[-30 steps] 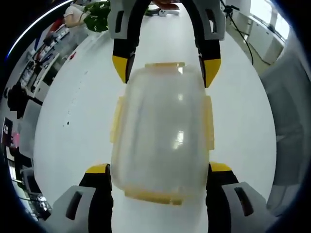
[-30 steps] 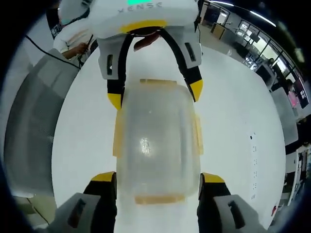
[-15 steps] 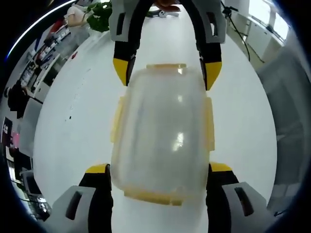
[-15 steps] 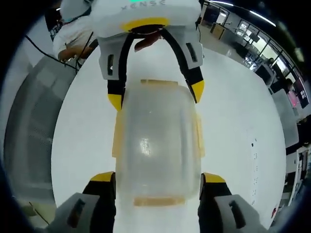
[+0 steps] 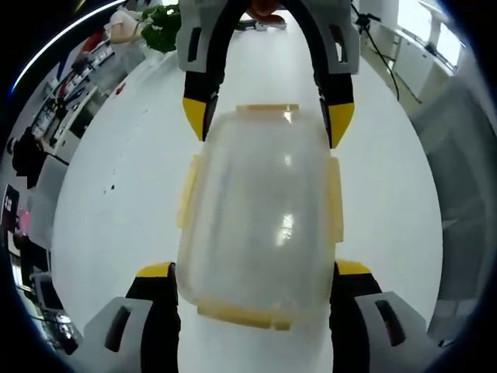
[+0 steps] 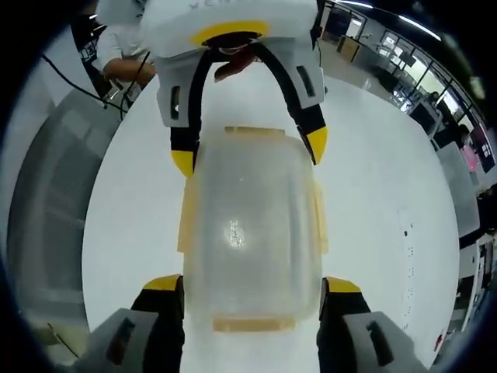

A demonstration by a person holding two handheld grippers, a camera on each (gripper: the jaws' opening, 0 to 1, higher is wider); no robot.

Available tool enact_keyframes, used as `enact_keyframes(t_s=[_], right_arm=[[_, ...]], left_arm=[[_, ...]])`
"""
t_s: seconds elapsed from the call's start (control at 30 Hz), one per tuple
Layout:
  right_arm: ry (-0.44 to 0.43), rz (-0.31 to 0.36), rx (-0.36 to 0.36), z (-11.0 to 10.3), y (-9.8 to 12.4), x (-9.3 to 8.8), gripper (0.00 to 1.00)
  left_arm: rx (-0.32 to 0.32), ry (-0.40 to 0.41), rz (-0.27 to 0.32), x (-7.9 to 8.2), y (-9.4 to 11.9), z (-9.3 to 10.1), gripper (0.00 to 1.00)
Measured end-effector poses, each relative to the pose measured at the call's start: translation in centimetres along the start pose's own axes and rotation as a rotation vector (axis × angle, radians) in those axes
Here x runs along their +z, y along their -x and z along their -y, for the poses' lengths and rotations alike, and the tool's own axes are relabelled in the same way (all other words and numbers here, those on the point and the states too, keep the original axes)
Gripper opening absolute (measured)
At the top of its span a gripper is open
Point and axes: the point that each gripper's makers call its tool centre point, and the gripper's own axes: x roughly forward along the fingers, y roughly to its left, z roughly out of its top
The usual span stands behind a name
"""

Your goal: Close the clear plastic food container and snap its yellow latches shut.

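Left gripper view: the clear container [image 5: 260, 214] is seen lying on the white table [image 5: 116, 194], lid down on it, approx. mid-width of the surface. Its long axis is run straight along the line of the left gripper [image 5: 255, 272], whose jaws are held spread, one yellow tip each side of the near end; whether they touch the walls cannot be told. Yellow latches [image 5: 186, 190] are seen on both long sides and at both short ends; snapped or not can't be told. The right gripper [image 5: 268, 120] is met at the far end, also spread, tips flanking the far corners. A plant [image 5: 159, 15] is stood near the far left edge of the table, well apart.

Right gripper view: same layout from the opposite end. The container is lined up w/ the right gripper's own jaws, held apart and straddling the near end. The left gripper is seen across the far end, open likewise. A person's sleeve [image 6: 116, 58] is seen past the far left edge.

Judged: both grippers are equally near, one per short end, so the end latches are best placed for pressing. Nothing is stood in the way; side latches would need a re-approach across the long axis.
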Motion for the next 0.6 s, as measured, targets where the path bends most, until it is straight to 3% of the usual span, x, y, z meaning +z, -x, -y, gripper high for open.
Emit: enact_keyframes(t_s=[0.6], right_arm=[[0.019,-0.011,0.006,0.56,0.06,-0.15,0.7]], left_arm=[[0.011,0.022,0.007,0.17,-0.14,-0.42,0.77]])
